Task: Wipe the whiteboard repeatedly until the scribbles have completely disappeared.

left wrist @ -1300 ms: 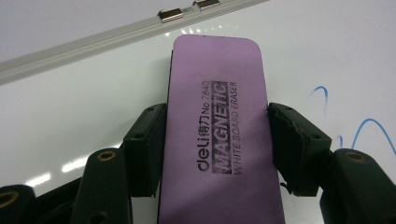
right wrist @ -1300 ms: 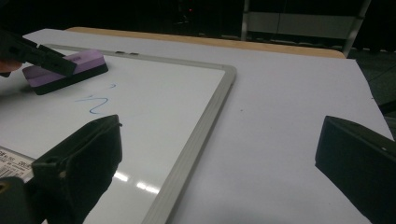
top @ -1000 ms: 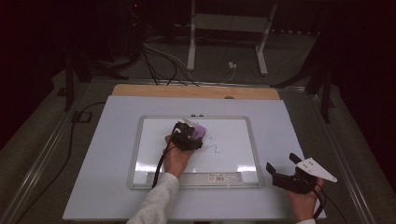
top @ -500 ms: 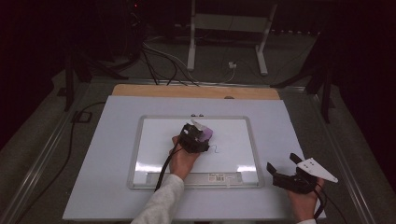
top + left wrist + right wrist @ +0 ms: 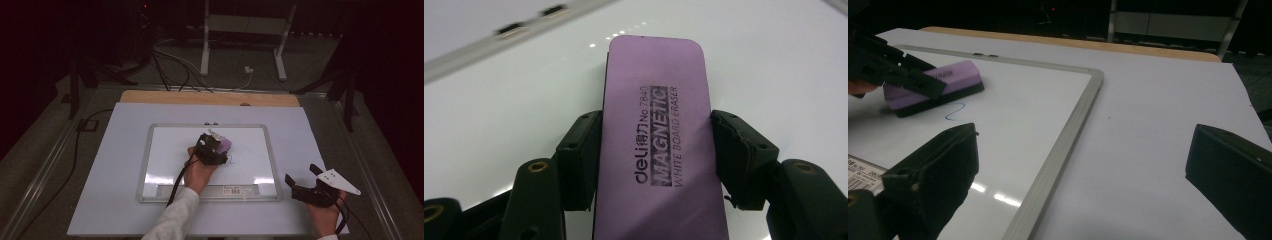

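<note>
A purple whiteboard eraser [image 5: 659, 140] with a black felt base lies flat on the whiteboard [image 5: 165, 150], and my left gripper [image 5: 216, 146] is shut on its two long sides. The right gripper view has the eraser [image 5: 935, 85] at upper left, with a short blue pen stroke [image 5: 954, 112] just in front of it on the board. The same mark [image 5: 234, 160] sits right of the eraser in the high view. My right gripper [image 5: 302, 181] rests open on the white table [image 5: 320, 135], off the board's right front corner, with nothing between its jaws.
The whiteboard has a grey frame [image 5: 1068, 135] and a pen tray [image 5: 210, 191] along its near edge. A wooden strip [image 5: 210, 98] runs along the table's far side. Cables and metal stand legs [image 5: 240, 45] lie on the floor beyond.
My left gripper has slid the eraser to the right across the board, over the pen marks. The right gripper has stayed where it was.
</note>
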